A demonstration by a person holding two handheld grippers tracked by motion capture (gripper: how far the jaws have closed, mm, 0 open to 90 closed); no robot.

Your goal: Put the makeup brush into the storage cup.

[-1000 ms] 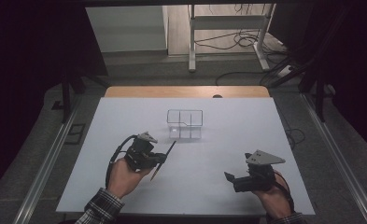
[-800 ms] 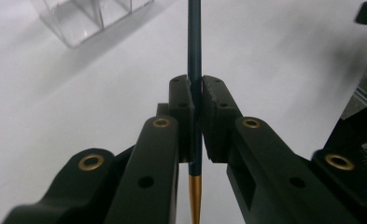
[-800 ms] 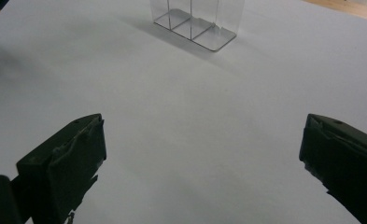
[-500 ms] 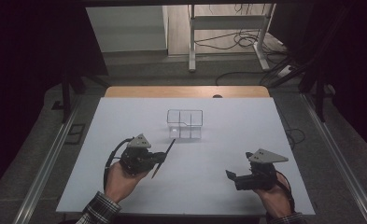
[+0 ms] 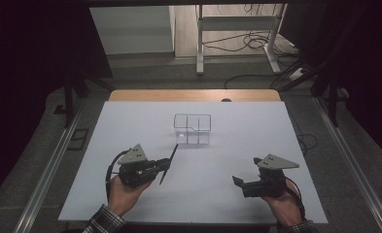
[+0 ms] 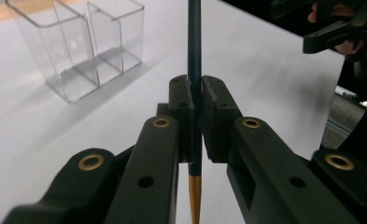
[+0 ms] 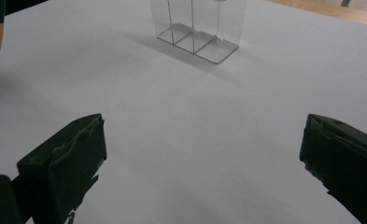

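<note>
The left gripper pinches a dark pencil between its pads, clamped partway along the shaft so the golden tip hangs below the jaws and the long end rises above them, a hold that likely readies it for dropping upright. Ahead of this claw, apart from it, stands the clear divided holder on the white table, its compartments bare. The right gripper rests off to the side with jaws spread wide, nothing between them, seemingly waiting.
</note>
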